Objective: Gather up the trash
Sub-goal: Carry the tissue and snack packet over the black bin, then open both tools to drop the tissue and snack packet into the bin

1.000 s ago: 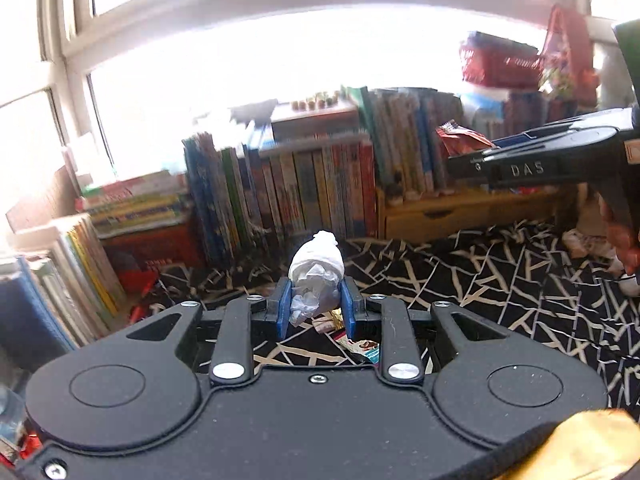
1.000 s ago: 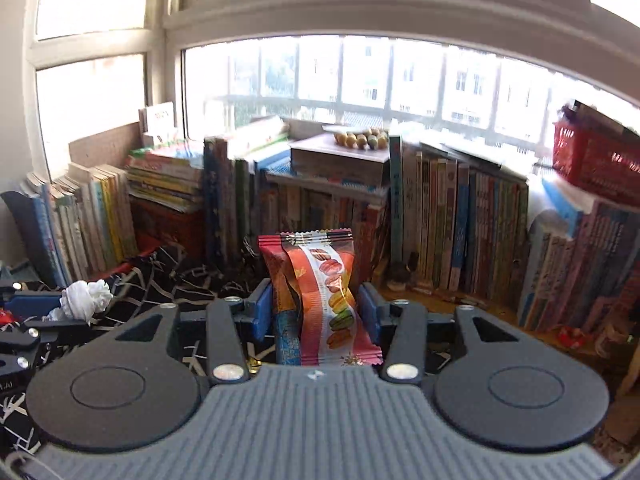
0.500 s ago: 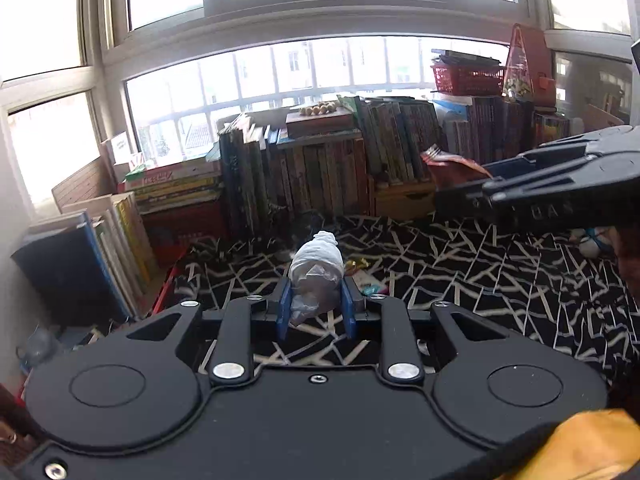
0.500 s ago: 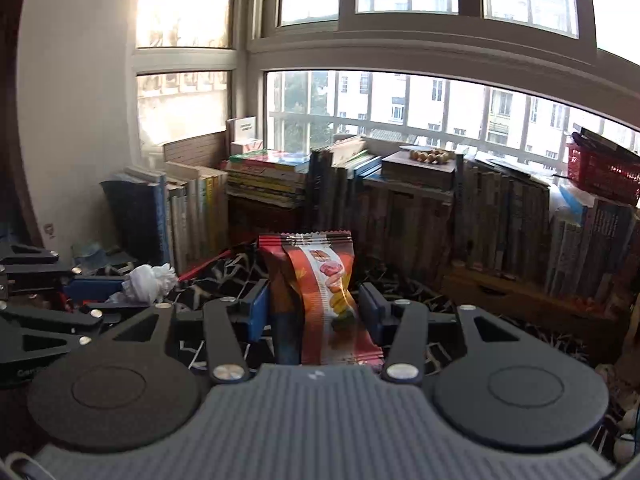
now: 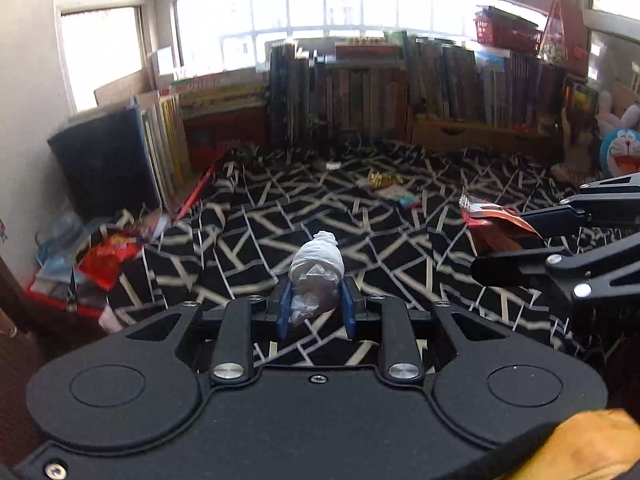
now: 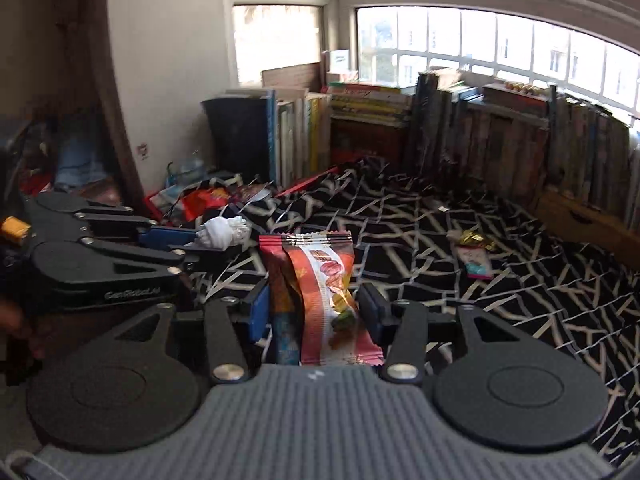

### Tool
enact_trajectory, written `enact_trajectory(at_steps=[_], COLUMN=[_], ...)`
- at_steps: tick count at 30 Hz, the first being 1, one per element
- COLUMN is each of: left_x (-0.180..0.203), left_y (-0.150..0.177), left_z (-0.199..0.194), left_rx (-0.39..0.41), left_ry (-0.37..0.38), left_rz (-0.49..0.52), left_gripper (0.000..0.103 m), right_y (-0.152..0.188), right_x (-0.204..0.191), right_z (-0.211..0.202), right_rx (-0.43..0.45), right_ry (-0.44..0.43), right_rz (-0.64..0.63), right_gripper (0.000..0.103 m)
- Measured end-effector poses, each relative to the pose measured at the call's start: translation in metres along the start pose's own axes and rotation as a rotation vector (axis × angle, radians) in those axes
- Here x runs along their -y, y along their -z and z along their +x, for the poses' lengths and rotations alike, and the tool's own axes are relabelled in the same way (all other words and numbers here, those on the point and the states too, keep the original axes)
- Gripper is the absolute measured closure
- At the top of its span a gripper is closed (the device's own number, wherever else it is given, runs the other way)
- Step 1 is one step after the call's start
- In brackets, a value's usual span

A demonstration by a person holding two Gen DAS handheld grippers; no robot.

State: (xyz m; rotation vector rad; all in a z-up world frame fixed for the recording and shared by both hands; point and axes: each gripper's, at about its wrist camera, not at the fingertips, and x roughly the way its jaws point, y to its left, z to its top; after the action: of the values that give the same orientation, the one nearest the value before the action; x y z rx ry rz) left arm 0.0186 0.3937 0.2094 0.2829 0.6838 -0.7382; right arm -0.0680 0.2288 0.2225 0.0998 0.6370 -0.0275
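My left gripper [image 5: 316,310] is shut on a crumpled white tissue wad [image 5: 317,264], held above the black-and-white patterned rug [image 5: 360,224]. My right gripper [image 6: 314,312] is shut on an orange-red snack wrapper [image 6: 320,292] that stands upright between its blue pads. The right gripper with the wrapper [image 5: 494,226] shows at the right of the left wrist view. The left gripper with the tissue [image 6: 224,232] shows at the left of the right wrist view. A red bin holding wrappers [image 5: 100,256] lies low at the left. More small wrappers [image 5: 392,186] lie on the rug farther ahead.
Rows of books [image 5: 360,96] line the far wall under the windows, with more books and a dark folder [image 5: 104,160] at the left. A wooden drawer box [image 5: 472,136] and plush toys [image 5: 620,148] sit at the right. A red basket [image 5: 508,28] tops the books.
Both grippers have pulled back and tilted down from the bookshelf while still holding their trash. The rug and the red bin at the left have come into view.
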Motion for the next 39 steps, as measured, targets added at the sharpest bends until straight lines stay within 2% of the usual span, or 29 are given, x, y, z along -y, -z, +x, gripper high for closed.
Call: enact_trajectory(at_steps=[4, 12, 21, 22, 23, 24, 25, 26, 31, 39], left_x=[-0.005, -0.009, -0.017, -0.018, -0.018, -0.02, -0.022, -0.024, -0.035, -0.058], left_y=[0.026, 0.08, 0.124, 0.124, 0.123, 0.121, 0.119, 0.117, 0.108, 0.116], left_z=[0.016, 0.045, 0.064, 0.066, 0.067, 0.068, 0.068, 0.068, 0.068, 0.058], left_rx=[-0.07, -0.222, -0.338, -0.339, -0.337, -0.329, -0.317, -0.303, -0.286, -0.303], left_ry=[0.02, 0.003, -0.022, -0.027, -0.033, -0.041, -0.048, -0.057, -0.094, -0.15], left_rz=[-0.049, -0.07, -0.15, -0.153, -0.162, -0.177, -0.192, -0.205, -0.23, -0.278], left_gripper=[0.079, 0.079, 0.074, 0.07, 0.055, 0.044, 0.022, 0.014, 0.015, 0.015], right_y=[0.021, 0.048, 0.066, 0.067, 0.068, 0.068, 0.069, 0.069, 0.072, 0.077], right_x=[-0.017, -0.024, -0.035, -0.037, -0.038, -0.039, -0.039, -0.039, -0.04, -0.043], right_z=[0.01, 0.033, 0.058, 0.061, 0.063, 0.064, 0.065, 0.067, 0.075, 0.084], right_rx=[-0.042, -0.11, -0.181, -0.187, -0.191, -0.193, -0.195, -0.197, -0.218, -0.234], right_ry=[-0.046, -0.088, -0.146, -0.145, -0.142, -0.14, -0.143, -0.151, -0.163, -0.176], right_rz=[-0.016, 0.001, -0.028, -0.033, -0.042, -0.046, -0.045, -0.04, -0.051, -0.035], right_gripper=[0.048, 0.048, 0.048, 0.048, 0.048, 0.048, 0.048, 0.047, 0.046, 0.045])
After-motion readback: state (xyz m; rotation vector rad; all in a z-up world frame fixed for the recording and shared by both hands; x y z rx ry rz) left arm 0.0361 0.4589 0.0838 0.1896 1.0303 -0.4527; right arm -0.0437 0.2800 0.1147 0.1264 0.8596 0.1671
